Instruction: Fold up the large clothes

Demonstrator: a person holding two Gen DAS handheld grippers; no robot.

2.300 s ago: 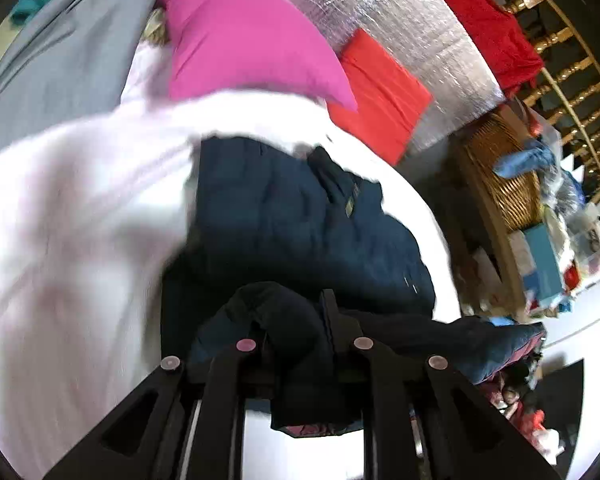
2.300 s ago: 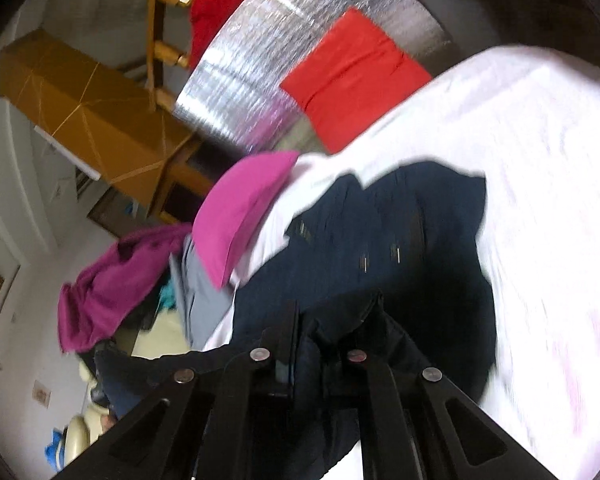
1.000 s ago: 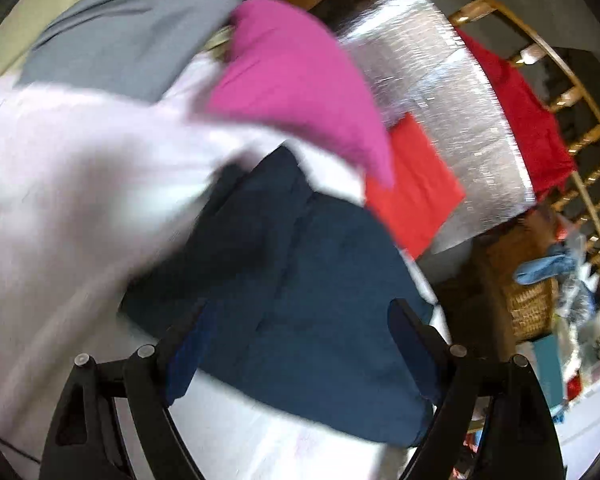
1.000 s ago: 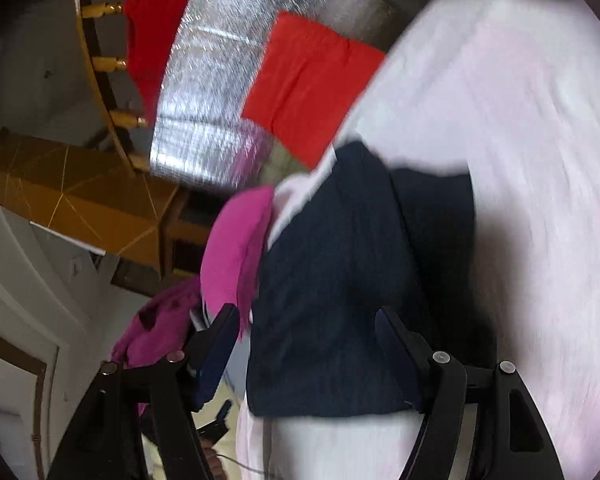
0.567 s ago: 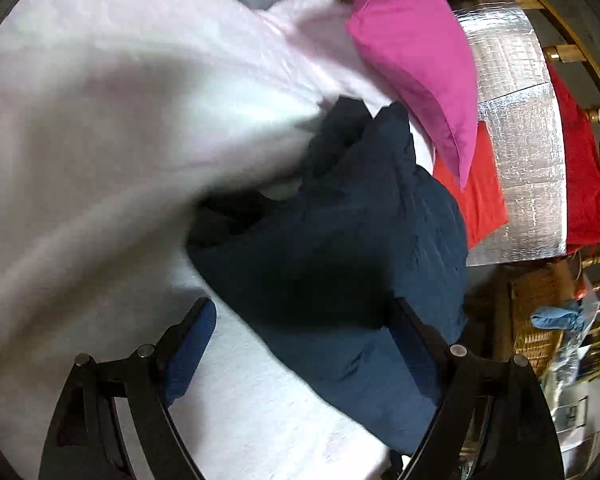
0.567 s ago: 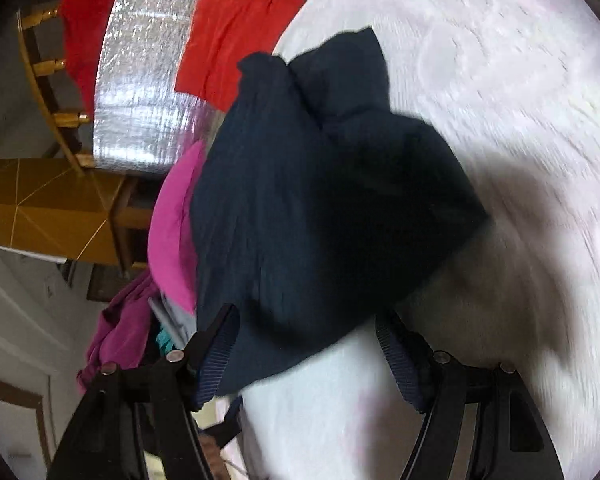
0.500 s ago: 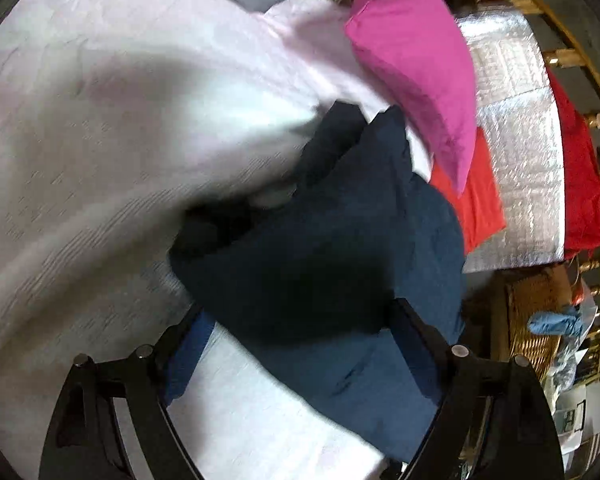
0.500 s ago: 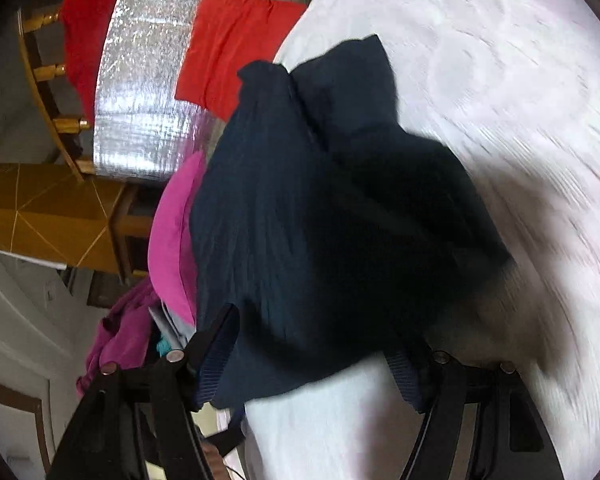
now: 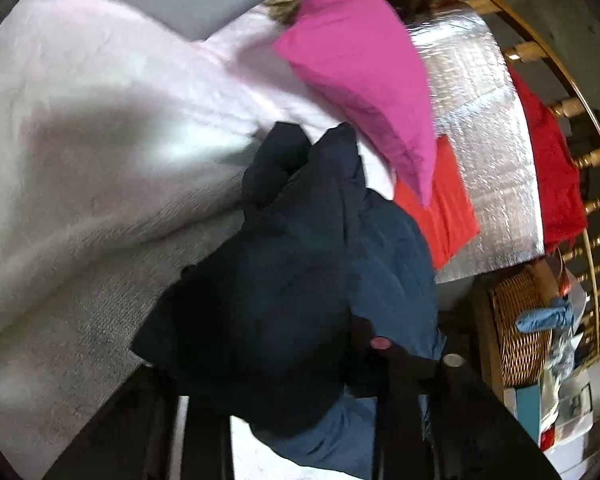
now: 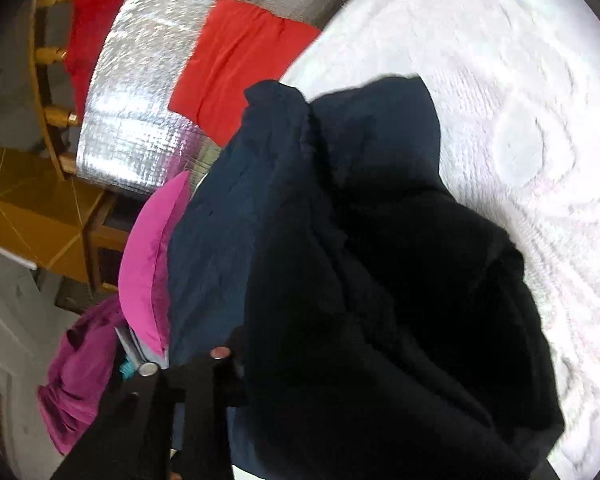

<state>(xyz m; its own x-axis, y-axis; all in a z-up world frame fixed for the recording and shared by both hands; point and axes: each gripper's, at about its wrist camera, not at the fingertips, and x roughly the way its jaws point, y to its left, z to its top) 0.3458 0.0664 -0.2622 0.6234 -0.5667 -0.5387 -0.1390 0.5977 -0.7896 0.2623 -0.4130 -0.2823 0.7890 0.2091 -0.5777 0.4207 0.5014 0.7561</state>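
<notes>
Both grippers were buried in one dark navy garment (image 9: 300,272) that lay bunched on the white bedspread (image 9: 80,160), just below a pink pillow (image 9: 364,64). Cloth draped over the left gripper (image 9: 292,392) and hid its fingertips — how far it stood open could not be told. The right gripper (image 10: 300,380) was covered likewise, its opening also unreadable. A red cloth (image 10: 236,64) lay against a silver foil panel (image 10: 140,112) beyond the bed.

From where I'm sitting, my black two-finger left gripper (image 9: 300,404) and black two-finger right gripper (image 10: 320,400) both sit low in their views, fingers mostly buried under dark navy fabric, so honestly can't tell their jaw gap.
</notes>
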